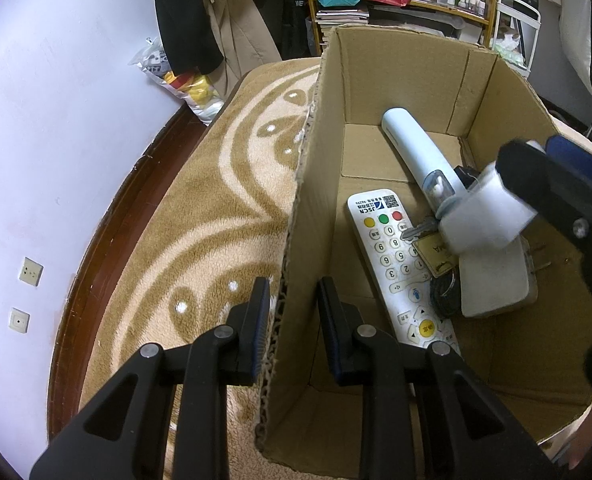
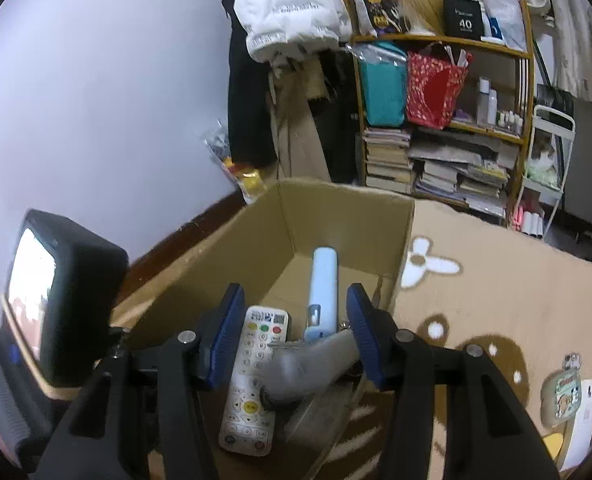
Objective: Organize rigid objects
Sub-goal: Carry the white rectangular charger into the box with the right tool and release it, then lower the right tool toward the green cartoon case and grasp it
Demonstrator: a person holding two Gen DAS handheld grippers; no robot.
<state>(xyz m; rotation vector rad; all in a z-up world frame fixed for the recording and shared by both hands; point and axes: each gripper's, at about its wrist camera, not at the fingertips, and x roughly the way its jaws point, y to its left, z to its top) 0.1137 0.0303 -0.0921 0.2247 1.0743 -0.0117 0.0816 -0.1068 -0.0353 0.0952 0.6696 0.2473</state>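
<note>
Cardboard box (image 1: pixel 396 80) wall between parted left gripper (image 1: pixel 292 320) jaws | right gripper (image 2: pixel 294 338) parted above white remote (image 2: pixel 252 376), grey object blurred

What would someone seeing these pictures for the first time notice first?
The open cardboard box on the patterned brown blanket stands out, with a white remote, a pale blue tube-shaped device and keys lying inside. The left gripper straddles the box's near wall, while the right gripper hangs above the box with a blurred grey object between its open fingers.
</note>
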